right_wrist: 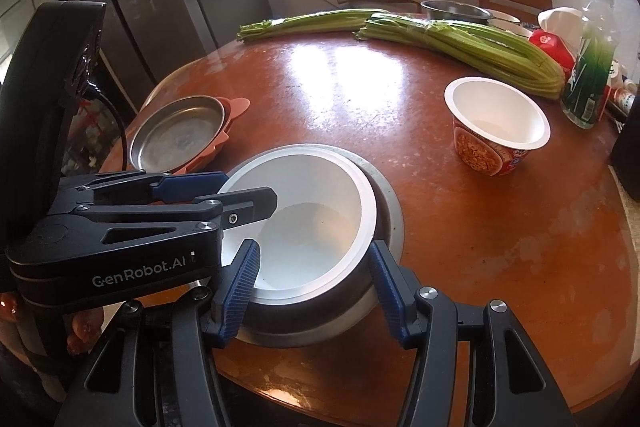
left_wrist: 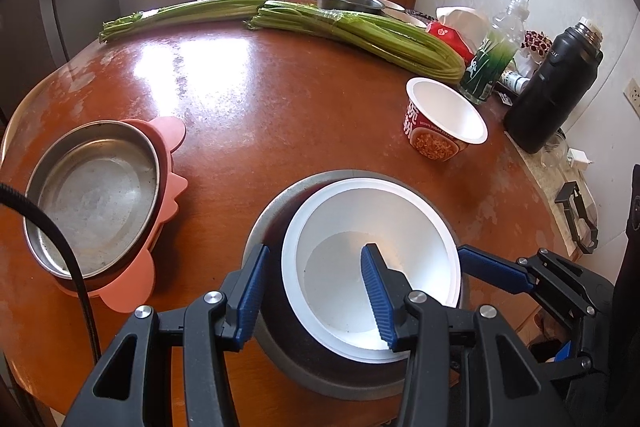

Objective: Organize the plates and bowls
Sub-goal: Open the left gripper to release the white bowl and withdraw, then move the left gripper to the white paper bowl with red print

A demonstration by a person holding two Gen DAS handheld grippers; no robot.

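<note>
On the round reddish-brown wooden table (left_wrist: 248, 99), a white plastic bowl (left_wrist: 372, 267) sits nested inside a grey metal bowl (left_wrist: 320, 375), and both grippers work this one stack near the table's front edge. The left gripper (left_wrist: 316, 295) straddles the near left wall, one blue pad outside the metal bowl and the other down inside the white one, so it appears to be pinching both walls together; whether the pads truly press I cannot tell for certain, though the jaws stand narrow. The right gripper (right_wrist: 314, 291) does likewise on the opposite side, one finger inside the white bowl and one outside the metal wall, closed to about the thickness of the rim. Holding from two sides probably keeps the nested pair level and stops the light inner bowl from slipping. A shallow steel plate (left_wrist: 96, 199) rests on a pink scalloped plastic plate (left_wrist: 168, 143) to the left, already stacked. A red printed instant-noodle cup (right_wrist: 496, 131) stands apart on the right, likely next for nesting. Bundles of green celery (left_wrist: 360, 31) lie behind.
</note>
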